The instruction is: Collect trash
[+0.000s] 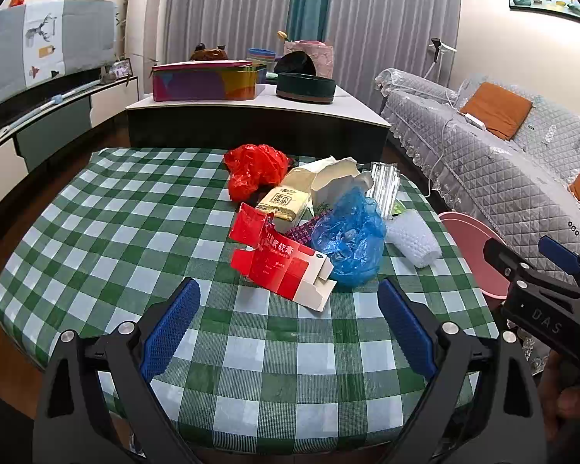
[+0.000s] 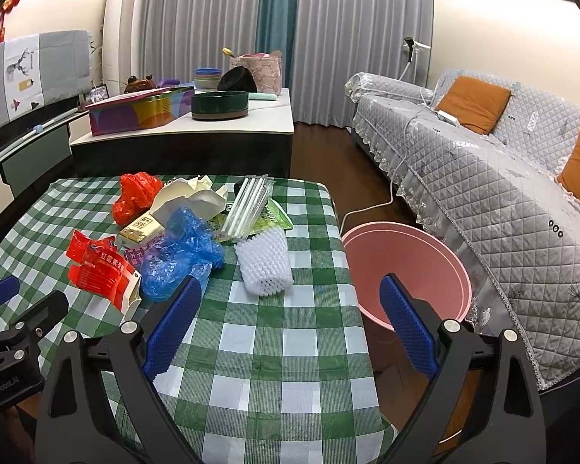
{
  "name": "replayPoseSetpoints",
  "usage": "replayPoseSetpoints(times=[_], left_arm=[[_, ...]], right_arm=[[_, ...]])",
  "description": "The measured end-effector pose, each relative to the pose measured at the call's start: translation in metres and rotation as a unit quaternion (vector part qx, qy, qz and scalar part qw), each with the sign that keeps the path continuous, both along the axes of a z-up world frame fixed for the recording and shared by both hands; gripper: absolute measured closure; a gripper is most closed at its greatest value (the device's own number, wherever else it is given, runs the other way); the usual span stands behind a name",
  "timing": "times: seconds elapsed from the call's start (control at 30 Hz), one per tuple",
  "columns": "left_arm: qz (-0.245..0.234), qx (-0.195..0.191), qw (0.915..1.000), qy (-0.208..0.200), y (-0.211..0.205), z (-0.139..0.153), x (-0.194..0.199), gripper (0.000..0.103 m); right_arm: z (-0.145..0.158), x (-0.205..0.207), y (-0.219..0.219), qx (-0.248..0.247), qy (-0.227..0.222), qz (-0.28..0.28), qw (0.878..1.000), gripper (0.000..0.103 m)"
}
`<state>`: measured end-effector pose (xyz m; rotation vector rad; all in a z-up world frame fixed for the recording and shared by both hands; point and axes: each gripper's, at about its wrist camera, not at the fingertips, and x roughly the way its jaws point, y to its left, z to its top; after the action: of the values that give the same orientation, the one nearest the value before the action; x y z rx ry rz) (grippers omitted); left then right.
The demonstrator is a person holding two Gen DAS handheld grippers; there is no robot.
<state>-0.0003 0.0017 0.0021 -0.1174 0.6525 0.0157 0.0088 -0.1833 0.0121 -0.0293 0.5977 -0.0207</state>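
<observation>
Both grippers' jaws wide, empty, short of the trash pile.
Light blue bag or foam net may slip free and miss the pink bin.

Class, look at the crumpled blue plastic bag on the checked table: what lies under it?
A purple patterned packet pokes out from under the crumpled blue plastic bag, beside the red cardboard box. How far the packet runs, and anything else beneath, is covered.

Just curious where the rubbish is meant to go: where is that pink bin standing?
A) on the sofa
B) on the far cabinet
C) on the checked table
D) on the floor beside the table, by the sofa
D: the pink bin sits below the table edge, between it and the sofa.
</observation>
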Motion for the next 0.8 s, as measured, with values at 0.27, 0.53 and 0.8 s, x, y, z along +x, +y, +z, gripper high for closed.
replayPoseSetpoints(times=[0.27, 0.53, 0.8], left_arm=[[0.000, 0.000, 1.0000, -0.001, -0.001, 0.001, 0.000, 0.013], [0.000, 0.000, 1.0000, -0.001, 0.000, 0.001, -0.001, 0.013], [0.007, -0.005, 1.0000, -0.001, 0.001, 0.002, 0.003, 0.016]], right_arm=[[0.000, 0.000, 0.000, 0.000, 0.000, 0.000, 1.000, 0.012], [0.000, 0.000, 0.000, 0.002, 0.001, -0.001, 1.000, 0.013], [-0.005, 0.012, -0.005, 0.023, 0.016, -0.009, 1.000, 0.023]])
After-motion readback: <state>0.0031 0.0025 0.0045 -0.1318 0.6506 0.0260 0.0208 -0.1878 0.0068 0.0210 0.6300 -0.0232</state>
